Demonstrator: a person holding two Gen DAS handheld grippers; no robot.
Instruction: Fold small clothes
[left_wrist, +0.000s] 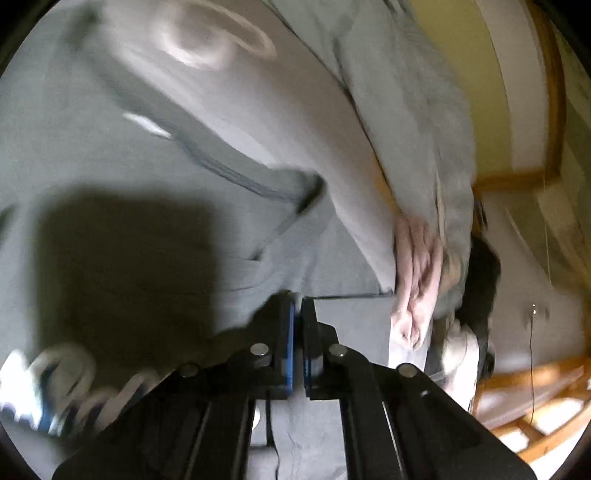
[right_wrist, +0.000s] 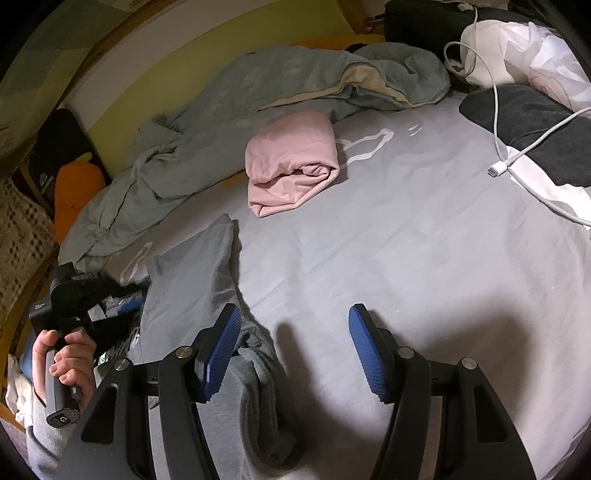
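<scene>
Grey garment (right_wrist: 192, 280) spread on the bed (right_wrist: 406, 258), left gripper (left_wrist: 297, 306) jaws pressed together over it, nothing seen pinched, right gripper (right_wrist: 293, 332) jaws spread, pink folded garment (right_wrist: 291, 162) well beyond.

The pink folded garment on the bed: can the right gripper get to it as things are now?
Probably yes. The right gripper is open, and only bare sheet lies between it and the pink folded garment.

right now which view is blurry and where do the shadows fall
Left wrist view: motion-smeared throughout, a dark shadow across the grey garment beside the shut left hand-held gripper. Right wrist view: sharp, the pink folded cloth crisp, shadows on the sheet near the open right hand-held gripper.
</scene>
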